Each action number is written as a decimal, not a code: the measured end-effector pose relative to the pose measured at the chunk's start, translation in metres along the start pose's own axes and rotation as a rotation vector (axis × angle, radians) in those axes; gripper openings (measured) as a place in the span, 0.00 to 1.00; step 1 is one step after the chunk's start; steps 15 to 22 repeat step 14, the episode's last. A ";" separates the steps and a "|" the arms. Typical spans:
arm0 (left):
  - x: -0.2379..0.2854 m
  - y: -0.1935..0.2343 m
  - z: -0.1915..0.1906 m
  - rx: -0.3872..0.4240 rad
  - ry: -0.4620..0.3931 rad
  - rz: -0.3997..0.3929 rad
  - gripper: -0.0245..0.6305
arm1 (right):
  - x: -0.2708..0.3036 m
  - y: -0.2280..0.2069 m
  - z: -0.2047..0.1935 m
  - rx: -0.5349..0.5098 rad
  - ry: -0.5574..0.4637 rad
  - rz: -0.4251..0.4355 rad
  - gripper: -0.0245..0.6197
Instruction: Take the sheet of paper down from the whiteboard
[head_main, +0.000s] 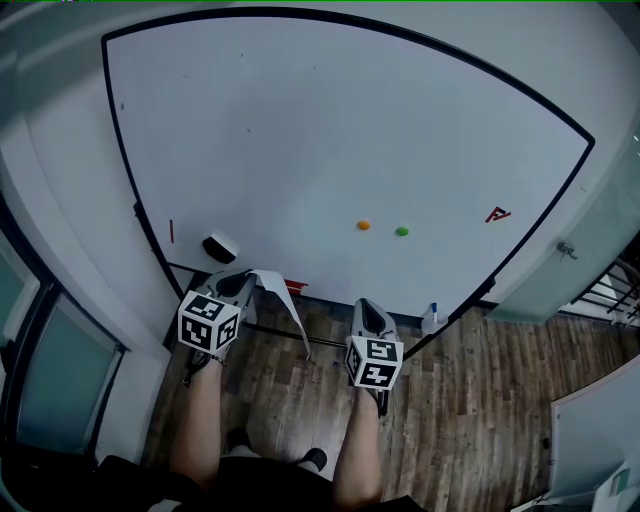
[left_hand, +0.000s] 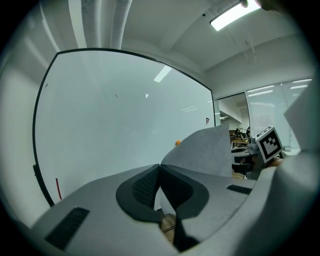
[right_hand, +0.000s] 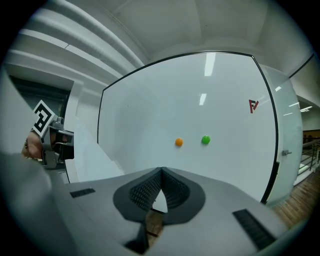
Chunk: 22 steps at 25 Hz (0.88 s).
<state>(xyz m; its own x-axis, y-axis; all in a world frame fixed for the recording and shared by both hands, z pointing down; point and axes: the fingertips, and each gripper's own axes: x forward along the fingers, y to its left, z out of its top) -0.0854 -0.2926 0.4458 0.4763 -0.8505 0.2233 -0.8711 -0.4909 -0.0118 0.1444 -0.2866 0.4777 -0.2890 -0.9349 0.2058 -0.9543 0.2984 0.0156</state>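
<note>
The left gripper (head_main: 236, 284) is pinched shut on the pale grey sheet of paper (head_main: 285, 305). The sheet is off the large black-framed whiteboard (head_main: 330, 120) and droops from the jaws over the brown wood-plank floor (head_main: 480, 380), just in front of the board's lower edge. In the left gripper view the sheet (left_hand: 200, 150) rises from the closed tips. The right gripper (head_main: 368, 310) has its jaws pressed together with nothing between them (its own view shows this plainly).

A black-and-white block eraser (head_main: 220, 246) sits on the board near the left gripper, and a thin red marker (head_main: 171, 231) lies by the left frame. A round orange magnet (head_main: 363, 225) and a round green magnet (head_main: 402, 231) sit side by side above the right gripper, with a small red triangular mark (head_main: 497, 214) further right. A small blue-capped bottle (head_main: 432, 320) stands at the bottom rail.

The upper and middle board is open surface, and the floor stretches free to the right.
</note>
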 end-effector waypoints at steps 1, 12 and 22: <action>-0.001 0.001 -0.001 -0.002 0.000 0.003 0.07 | 0.001 0.001 0.000 -0.002 0.003 0.003 0.07; -0.002 0.010 -0.005 -0.014 0.009 0.034 0.07 | 0.012 0.006 -0.001 -0.002 0.013 0.033 0.07; -0.001 0.011 -0.006 -0.021 0.009 0.031 0.07 | 0.015 0.006 -0.003 0.002 0.014 0.036 0.07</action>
